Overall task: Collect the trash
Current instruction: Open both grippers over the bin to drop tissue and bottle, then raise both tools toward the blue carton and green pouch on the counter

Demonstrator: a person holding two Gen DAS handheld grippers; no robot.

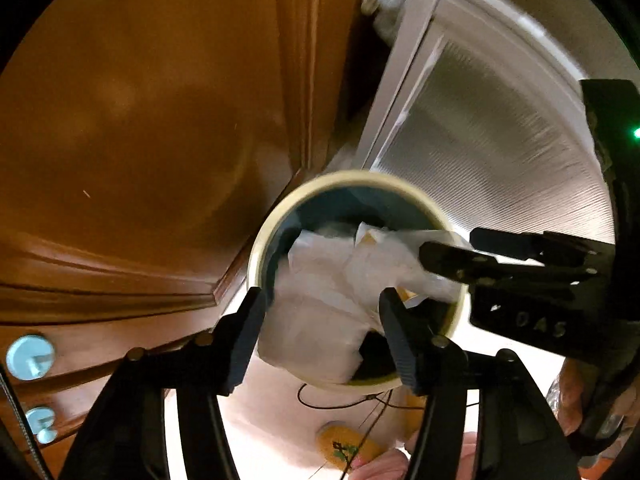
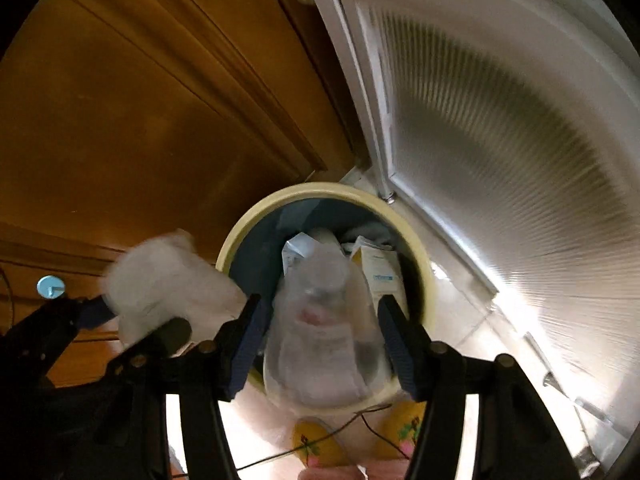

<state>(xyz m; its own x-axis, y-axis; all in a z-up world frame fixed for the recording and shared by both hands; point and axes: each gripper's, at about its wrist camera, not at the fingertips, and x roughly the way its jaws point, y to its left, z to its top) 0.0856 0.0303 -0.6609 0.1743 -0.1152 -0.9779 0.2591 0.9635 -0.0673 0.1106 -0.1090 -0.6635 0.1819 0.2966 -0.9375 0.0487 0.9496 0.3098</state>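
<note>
Two hand-held grippers, left [image 1: 322,334] and right [image 2: 320,344], gape above the paper-stuffed bin [image 2: 236,232] beside a wooden door [image 2: 120,120].

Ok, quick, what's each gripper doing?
Left gripper: jaws apart around white wad; grip cannot be told.
Right gripper: jaws apart around clear bag; grip cannot be told.
</note>
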